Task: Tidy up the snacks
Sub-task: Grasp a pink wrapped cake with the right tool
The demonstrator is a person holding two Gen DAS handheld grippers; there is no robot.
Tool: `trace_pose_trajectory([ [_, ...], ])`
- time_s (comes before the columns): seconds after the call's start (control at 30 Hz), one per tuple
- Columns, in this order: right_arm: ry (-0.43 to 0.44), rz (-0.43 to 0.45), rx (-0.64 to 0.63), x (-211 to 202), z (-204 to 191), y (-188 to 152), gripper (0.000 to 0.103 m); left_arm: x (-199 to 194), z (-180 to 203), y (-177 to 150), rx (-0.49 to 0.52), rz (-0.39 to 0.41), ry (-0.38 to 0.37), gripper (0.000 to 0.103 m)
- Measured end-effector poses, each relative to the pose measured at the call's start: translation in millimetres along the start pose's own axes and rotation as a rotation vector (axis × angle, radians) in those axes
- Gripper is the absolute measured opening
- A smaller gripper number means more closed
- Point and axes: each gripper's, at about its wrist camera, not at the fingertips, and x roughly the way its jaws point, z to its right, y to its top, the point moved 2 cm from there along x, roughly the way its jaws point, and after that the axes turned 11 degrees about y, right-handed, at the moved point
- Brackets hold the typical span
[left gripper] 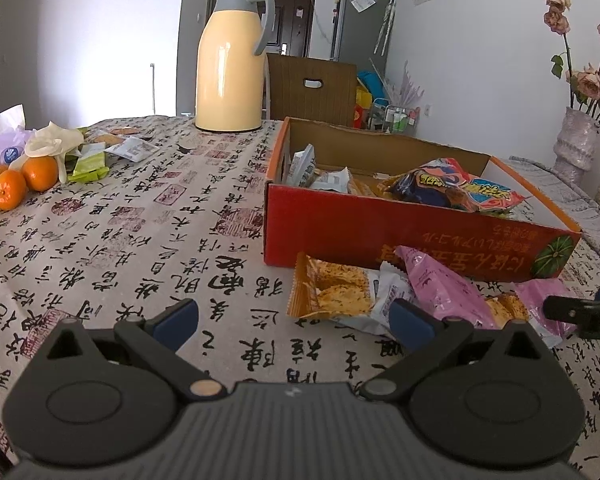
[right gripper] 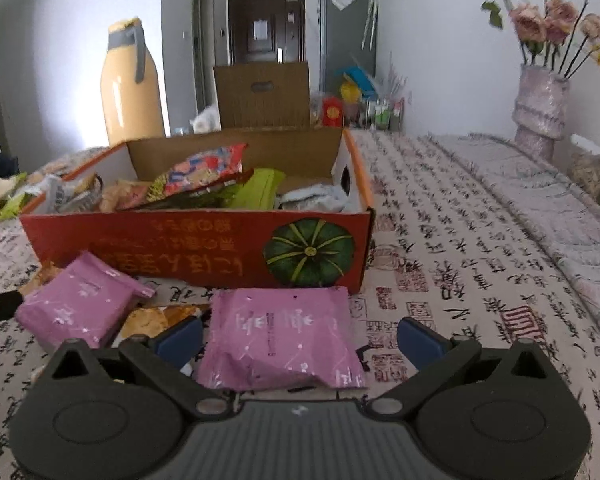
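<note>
Blurring softens the right wrist view, so print on the pink snack packet [right gripper: 278,340] lying between the spread fingers of the right gripper [right gripper: 299,336] is unreadable; its near edge is hidden behind the gripper body. A second pink packet [right gripper: 78,304] lies left of it, partly covering an orange wrapper. The left gripper [left gripper: 295,318] hovers low over the bench [left gripper: 140,240], fingers wide apart and empty, beside an orange biscuit packet [left gripper: 330,290]. Both sit before the red pumpkin box [right gripper: 204,248], already holding snacks. Tangerines [left gripper: 20,184] rest near the bench's far left edge.
</note>
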Motion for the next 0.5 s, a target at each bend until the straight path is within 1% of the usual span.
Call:
trace_pose_trajectory([
  [0.17, 0.003, -0.07, 0.015, 22, 1, -1, 0.103, 1, 0, 0, 0.0, -0.005, -0.001, 0.103],
  [0.3, -0.002, -0.06, 0.013, 25, 1, -4, 0.103, 2, 0, 0, 0.001, -0.008, -0.002, 0.103],
  [0.4, -0.015, -0.036, 0.011, 25, 0, -6, 0.103, 2, 0, -1, 0.001, -0.008, -0.003, 0.103],
  [0.5, -0.008, -0.042, 0.008, 25, 1, -5, 0.103, 2, 0, -1, 0.001, -0.008, -0.002, 0.103],
])
